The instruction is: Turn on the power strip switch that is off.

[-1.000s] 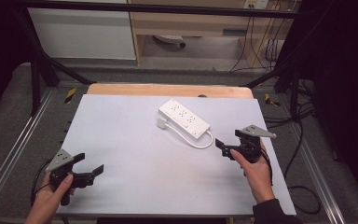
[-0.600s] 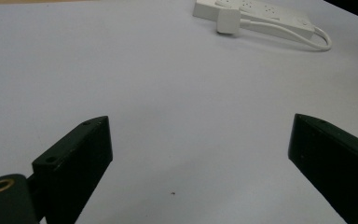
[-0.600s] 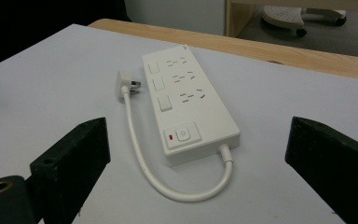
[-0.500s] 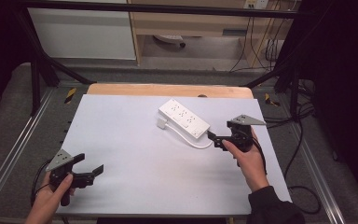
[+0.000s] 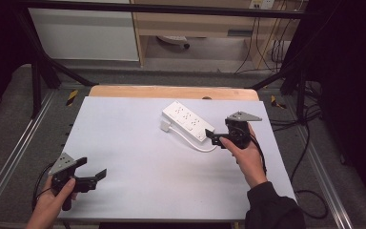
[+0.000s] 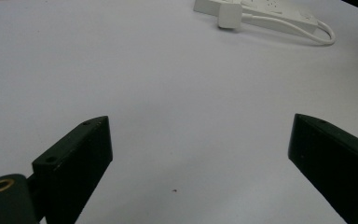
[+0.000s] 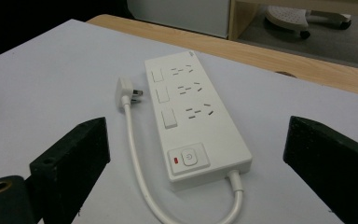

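A white power strip [image 5: 187, 120] lies on the white table at centre-right, and its short cable [image 5: 195, 142] loops back to a white plug [image 5: 166, 125] resting beside it. My right gripper [image 5: 215, 138] is open, just off the strip's near right end, jaws pointing at it. In the right gripper view the strip [image 7: 191, 116] lies between and beyond the spread jaws [image 7: 198, 140], switch end nearest, with the plug [image 7: 126, 91] to its left. My left gripper [image 5: 93, 167] is open and empty at the table's front left. In its own view the gripper [image 6: 200, 154] faces the distant strip [image 6: 261, 9].
The white tabletop [image 5: 147, 167] is bare around the left gripper. A wooden edge [image 5: 171, 91] runs along the far side. Black frame posts and metal rails flank the table, and cables [image 5: 310, 129] trail on the floor at right. A white cabinet [image 5: 86, 28] stands behind.
My right gripper has moved left and forward, closing in on the power strip's near end. The left gripper has barely shifted. Both stay open.
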The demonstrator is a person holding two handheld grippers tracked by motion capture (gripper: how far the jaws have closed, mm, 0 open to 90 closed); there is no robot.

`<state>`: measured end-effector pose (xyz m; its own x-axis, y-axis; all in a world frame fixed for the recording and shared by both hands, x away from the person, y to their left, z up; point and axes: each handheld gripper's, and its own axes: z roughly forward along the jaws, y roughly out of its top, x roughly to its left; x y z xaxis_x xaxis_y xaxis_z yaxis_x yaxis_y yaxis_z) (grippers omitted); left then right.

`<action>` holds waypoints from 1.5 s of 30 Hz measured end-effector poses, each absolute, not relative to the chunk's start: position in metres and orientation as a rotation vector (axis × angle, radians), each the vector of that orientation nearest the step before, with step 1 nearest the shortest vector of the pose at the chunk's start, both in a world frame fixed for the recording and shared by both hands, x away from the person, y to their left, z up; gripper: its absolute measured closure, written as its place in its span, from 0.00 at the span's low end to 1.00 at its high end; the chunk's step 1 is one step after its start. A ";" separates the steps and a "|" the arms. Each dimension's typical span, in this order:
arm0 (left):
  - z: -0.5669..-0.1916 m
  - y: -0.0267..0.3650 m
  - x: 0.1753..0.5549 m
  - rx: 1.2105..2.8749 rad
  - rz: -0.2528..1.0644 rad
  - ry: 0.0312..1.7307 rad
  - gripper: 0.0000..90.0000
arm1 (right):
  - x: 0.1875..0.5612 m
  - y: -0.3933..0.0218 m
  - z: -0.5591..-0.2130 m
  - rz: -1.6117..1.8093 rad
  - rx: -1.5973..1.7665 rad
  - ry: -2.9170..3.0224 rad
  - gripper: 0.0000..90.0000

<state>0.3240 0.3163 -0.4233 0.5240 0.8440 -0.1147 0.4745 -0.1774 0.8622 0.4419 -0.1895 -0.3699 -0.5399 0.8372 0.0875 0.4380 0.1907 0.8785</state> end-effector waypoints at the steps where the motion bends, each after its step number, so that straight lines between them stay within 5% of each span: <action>1: -0.423 0.316 0.324 1.823 0.493 1.093 0.07 | 0.443 -0.188 -0.370 1.305 1.196 2.058 0.09; 45: -0.425 0.310 0.327 1.871 0.492 1.078 0.07 | 0.483 -0.171 -0.382 1.345 1.296 2.025 0.16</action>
